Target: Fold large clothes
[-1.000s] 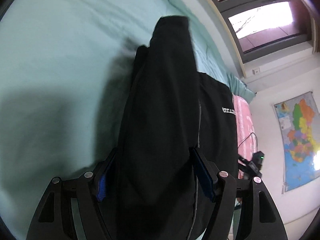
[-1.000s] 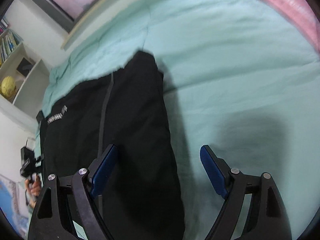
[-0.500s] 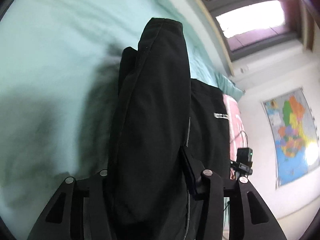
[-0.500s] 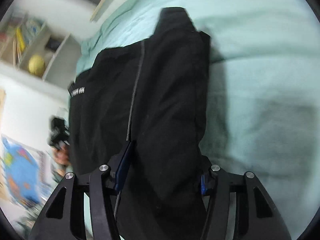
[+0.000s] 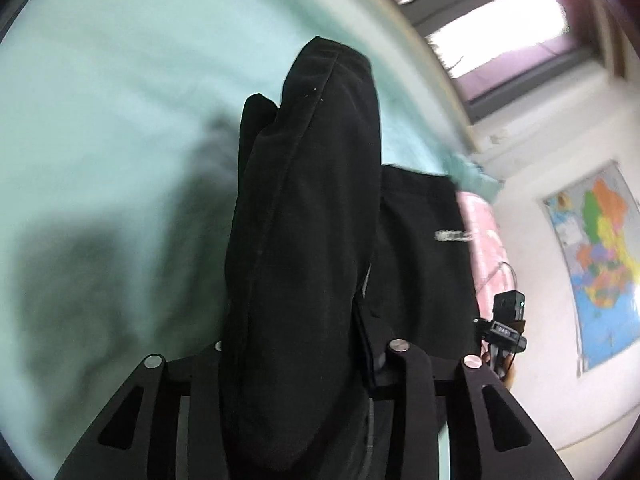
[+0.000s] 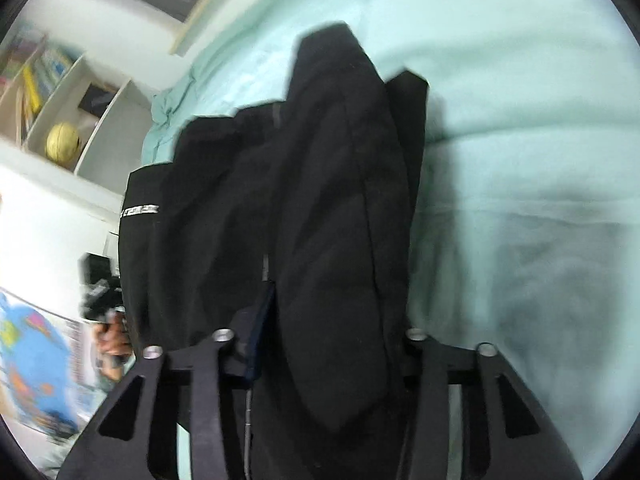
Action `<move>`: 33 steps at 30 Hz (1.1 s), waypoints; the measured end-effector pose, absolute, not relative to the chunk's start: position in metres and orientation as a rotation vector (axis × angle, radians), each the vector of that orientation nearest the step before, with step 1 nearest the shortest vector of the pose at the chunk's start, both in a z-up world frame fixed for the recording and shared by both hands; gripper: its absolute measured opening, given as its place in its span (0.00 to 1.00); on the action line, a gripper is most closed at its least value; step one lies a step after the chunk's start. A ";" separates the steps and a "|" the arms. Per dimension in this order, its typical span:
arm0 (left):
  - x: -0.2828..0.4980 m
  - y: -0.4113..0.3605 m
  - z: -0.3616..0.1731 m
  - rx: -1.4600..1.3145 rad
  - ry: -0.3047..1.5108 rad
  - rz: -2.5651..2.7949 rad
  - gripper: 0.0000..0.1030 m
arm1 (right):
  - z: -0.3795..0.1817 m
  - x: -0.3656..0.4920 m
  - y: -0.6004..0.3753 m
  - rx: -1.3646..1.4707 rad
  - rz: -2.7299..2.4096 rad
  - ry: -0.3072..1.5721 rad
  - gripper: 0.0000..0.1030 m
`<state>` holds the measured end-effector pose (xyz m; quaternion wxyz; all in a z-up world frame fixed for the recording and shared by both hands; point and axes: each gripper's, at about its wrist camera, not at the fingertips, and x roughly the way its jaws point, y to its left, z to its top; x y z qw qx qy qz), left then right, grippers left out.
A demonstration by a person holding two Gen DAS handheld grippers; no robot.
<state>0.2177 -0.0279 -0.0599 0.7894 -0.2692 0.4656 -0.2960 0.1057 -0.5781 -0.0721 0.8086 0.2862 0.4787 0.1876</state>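
A large black garment (image 5: 304,240) with a small white logo (image 5: 452,235) lies on a mint-green bedsheet (image 5: 100,120). My left gripper (image 5: 296,344) is shut on a thick fold of the garment, which rises between its fingers and hides the pads. In the right wrist view the same black garment (image 6: 320,220) with its logo (image 6: 140,211) fills the middle. My right gripper (image 6: 328,328) is shut on another fold of it; a blue pad (image 6: 260,320) shows on the left finger. The cloth is lifted off the bed (image 6: 520,120) in both views.
A window (image 5: 500,20) and a wall map (image 5: 596,264) are at the right of the left view. A pink blanket (image 5: 484,240) lies beyond the garment. White shelves with a yellow ball (image 6: 62,146) stand at the left of the right view.
Both grippers went from open around the garment's edge to shut on it. Both have lifted the gripped folds up off the bed, and the views have tilted.
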 end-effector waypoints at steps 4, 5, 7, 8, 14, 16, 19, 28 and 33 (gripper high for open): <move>0.174 -0.043 0.005 -0.505 0.891 -0.729 0.34 | -0.010 0.053 -0.562 0.550 0.424 0.880 0.34; 0.156 -0.047 0.026 -0.477 0.856 -0.756 0.34 | 0.003 0.038 -0.555 0.525 0.421 0.863 0.33; 0.131 -0.050 0.052 -0.452 0.812 -0.795 0.34 | 0.030 0.003 -0.538 0.481 0.413 0.831 0.33; 0.118 -0.050 0.065 -0.440 0.794 -0.813 0.34 | 0.044 -0.019 -0.529 0.459 0.412 0.810 0.33; 0.065 -0.032 0.097 -0.436 0.748 -0.890 0.34 | 0.048 -0.041 -0.517 0.435 0.367 0.754 0.33; 0.060 -0.025 0.093 -0.458 0.752 -0.909 0.34 | 0.050 -0.042 -0.520 0.439 0.356 0.747 0.33; 0.060 -0.021 0.079 -0.499 0.788 -0.919 0.34 | 0.046 -0.039 -0.527 0.427 0.327 0.760 0.33; 0.111 -0.013 -0.057 -0.626 1.068 -0.706 0.42 | -0.047 -0.008 -0.551 0.496 0.130 0.973 0.35; 0.137 0.052 -0.144 -1.045 1.158 -0.787 0.47 | -0.121 -0.013 -0.608 0.851 0.137 1.010 0.65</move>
